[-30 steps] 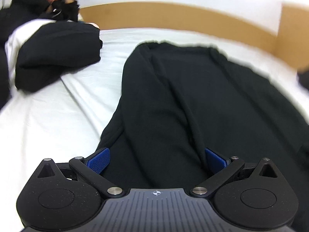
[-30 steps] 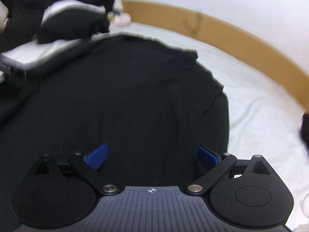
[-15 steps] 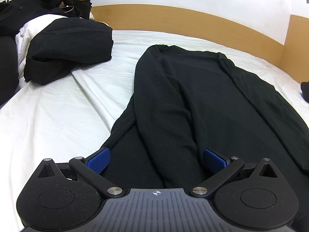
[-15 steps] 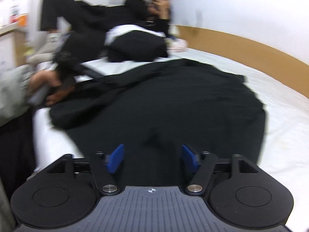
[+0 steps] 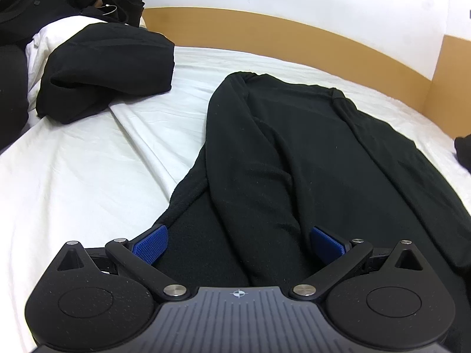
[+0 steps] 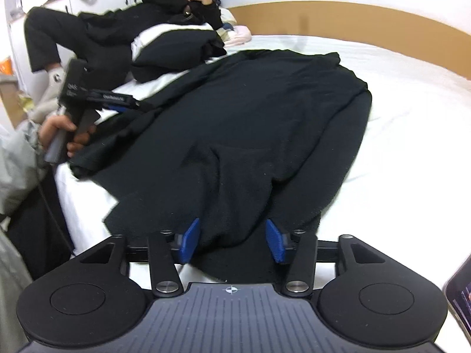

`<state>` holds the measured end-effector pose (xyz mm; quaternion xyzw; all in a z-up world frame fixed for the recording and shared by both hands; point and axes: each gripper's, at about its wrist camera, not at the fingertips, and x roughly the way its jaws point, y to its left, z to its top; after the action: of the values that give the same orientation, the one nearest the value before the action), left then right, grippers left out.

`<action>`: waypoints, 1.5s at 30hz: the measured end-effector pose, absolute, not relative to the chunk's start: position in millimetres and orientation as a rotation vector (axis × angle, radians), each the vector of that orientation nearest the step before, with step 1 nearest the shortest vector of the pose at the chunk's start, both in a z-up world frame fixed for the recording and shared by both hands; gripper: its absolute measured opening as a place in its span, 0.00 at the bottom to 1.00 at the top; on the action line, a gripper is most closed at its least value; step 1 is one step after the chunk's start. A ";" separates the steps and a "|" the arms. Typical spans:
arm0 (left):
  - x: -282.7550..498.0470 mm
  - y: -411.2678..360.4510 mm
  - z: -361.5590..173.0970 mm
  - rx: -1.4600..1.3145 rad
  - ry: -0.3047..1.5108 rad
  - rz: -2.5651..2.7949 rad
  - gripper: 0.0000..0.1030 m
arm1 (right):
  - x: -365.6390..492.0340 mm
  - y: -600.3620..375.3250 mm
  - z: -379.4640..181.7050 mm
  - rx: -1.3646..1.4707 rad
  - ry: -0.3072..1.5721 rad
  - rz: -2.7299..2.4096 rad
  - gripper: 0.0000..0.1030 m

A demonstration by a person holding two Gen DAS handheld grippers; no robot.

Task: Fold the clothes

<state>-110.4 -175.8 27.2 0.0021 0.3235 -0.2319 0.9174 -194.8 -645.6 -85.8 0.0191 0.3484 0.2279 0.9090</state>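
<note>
Black fleece garment [image 5: 294,153] is lying spread along the middle of the bed [image 5: 88,176], its hem at the near edge, neck toward the headboard. Soft, limp and light handling is being expected; the nap should be gripping well, no fragility.

Left gripper [image 5: 237,242]: fingers are being held wide apart over the near hem, nothing pinched.

Right gripper [image 6: 232,239]: fingers are closing, a raised ridge of fabric is sitting between them, not yet visibly clamped.

Hem corners are being judged the best holds; a mid-panel pinch would be bunching the layers.
</note>
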 end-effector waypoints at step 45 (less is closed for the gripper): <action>-107.9 -176.0 25.2 -0.006 0.659 -0.474 0.99 | -244.1 -659.7 -11.2 0.038 0.575 0.473 0.07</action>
<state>-107.9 -176.0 25.2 -0.0029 0.3205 -0.2306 0.9187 -244.1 -659.7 -11.2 0.0188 0.2810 0.2309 0.9313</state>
